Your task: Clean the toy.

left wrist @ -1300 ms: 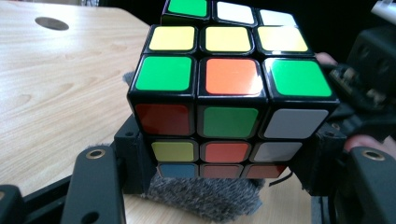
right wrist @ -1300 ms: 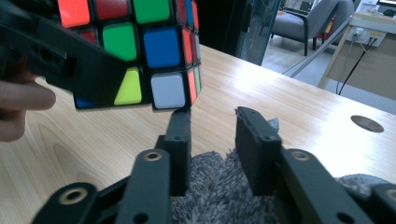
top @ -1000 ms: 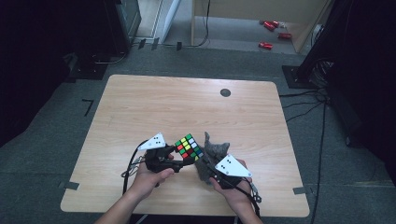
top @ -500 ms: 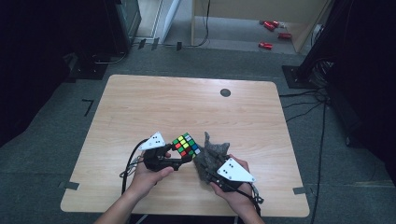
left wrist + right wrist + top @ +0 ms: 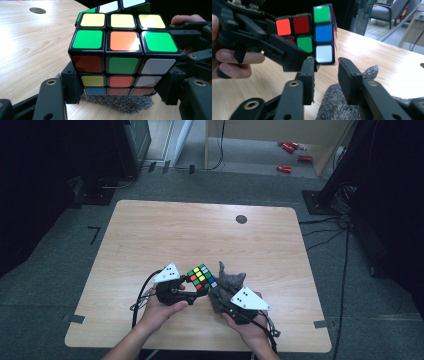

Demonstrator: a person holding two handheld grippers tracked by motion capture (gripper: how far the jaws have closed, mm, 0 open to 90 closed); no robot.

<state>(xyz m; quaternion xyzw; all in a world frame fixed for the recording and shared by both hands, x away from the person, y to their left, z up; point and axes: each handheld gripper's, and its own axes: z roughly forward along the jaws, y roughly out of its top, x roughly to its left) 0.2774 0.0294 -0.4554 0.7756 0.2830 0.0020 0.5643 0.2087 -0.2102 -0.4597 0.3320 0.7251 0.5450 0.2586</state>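
A scrambled Rubik's cube (image 5: 201, 276) is held just above the wooden table (image 5: 175, 235) near its front edge. My left gripper (image 5: 197, 287) is shut on the cube (image 5: 120, 50), one jaw on each side of its lower layers. My right gripper (image 5: 215, 292) comes in from the right. Its jaws (image 5: 327, 75) stand a narrow gap apart and have just been closing. The cube's nearest column (image 5: 323, 35) hangs just past their tips, and neither pad presses on it. A grey fuzzy cloth (image 5: 231, 281) lies bunched under the cube (image 5: 120, 102) and around the right gripper (image 5: 337, 107).
A round black mark (image 5: 241, 219) sits near the table's far edge. Red items (image 5: 285, 168) lie on the floor beyond the table, and cables (image 5: 345, 250) run along its right side. Bare wood stretches across the far half and left of the table.
The right hand has shifted slightly beside the cube, out and back. The left gripper and the cube have stayed where they were.
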